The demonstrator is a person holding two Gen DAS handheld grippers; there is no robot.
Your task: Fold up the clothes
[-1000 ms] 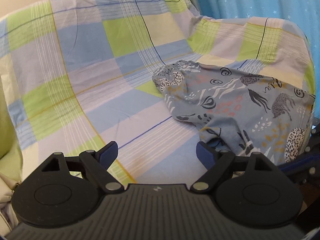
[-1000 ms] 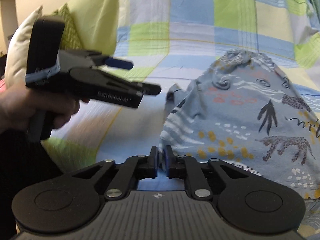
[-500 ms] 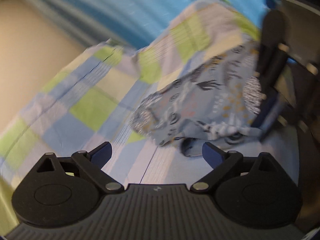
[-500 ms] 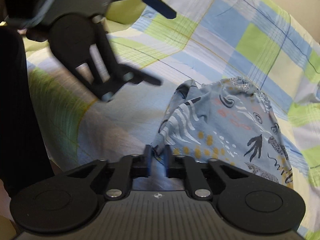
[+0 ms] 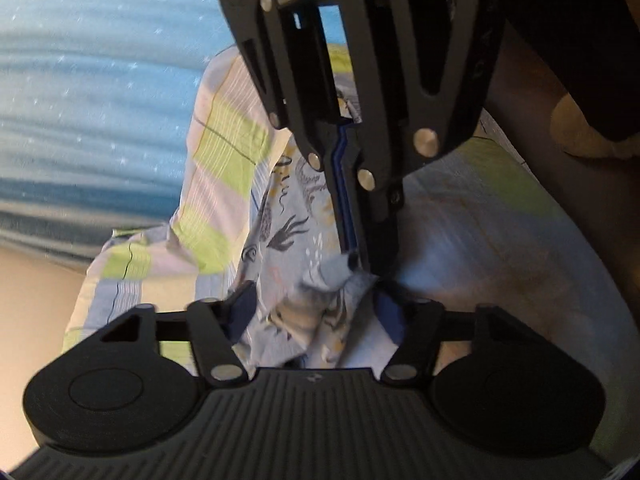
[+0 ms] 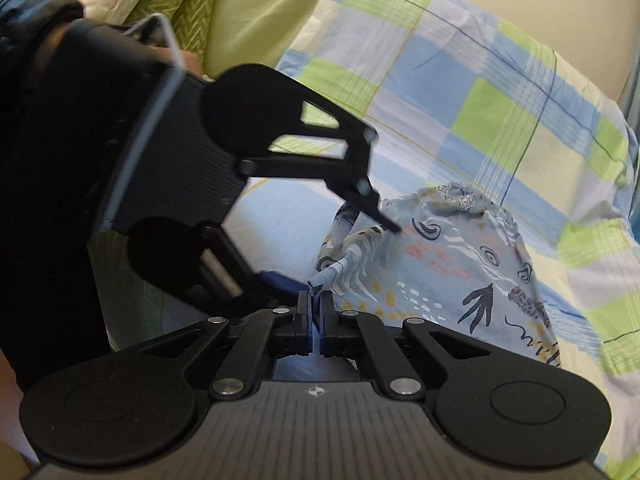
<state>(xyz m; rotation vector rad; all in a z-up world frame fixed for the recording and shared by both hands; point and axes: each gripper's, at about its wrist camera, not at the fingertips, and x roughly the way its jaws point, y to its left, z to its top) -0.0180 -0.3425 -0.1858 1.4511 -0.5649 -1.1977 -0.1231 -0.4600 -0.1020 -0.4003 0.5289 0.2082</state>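
A blue-grey patterned garment [image 6: 460,264] lies crumpled on the checked bed sheet [image 6: 496,112]. My right gripper [image 6: 316,300] is shut on a bunched corner of it, close to the camera. In the left wrist view that right gripper [image 5: 354,258] reaches down from above and pinches the garment [image 5: 288,216] at a raised fold. My left gripper [image 5: 314,308] is open, its two fingers straddling the cloth just below that pinched corner. From the right wrist view the left gripper [image 6: 344,256] comes in from the left, one finger over the garment's edge.
The checked sheet [image 5: 224,148] covers the whole bed. A blue starred curtain [image 5: 92,92] hangs beyond it. Green and white pillows [image 6: 188,8] sit at the head of the bed. A dark sleeve [image 6: 36,12] holds the left gripper.
My left gripper swung from over the bare sheet across to the garment corner and now has cloth between its open fingers. The right gripper stayed shut on that corner.
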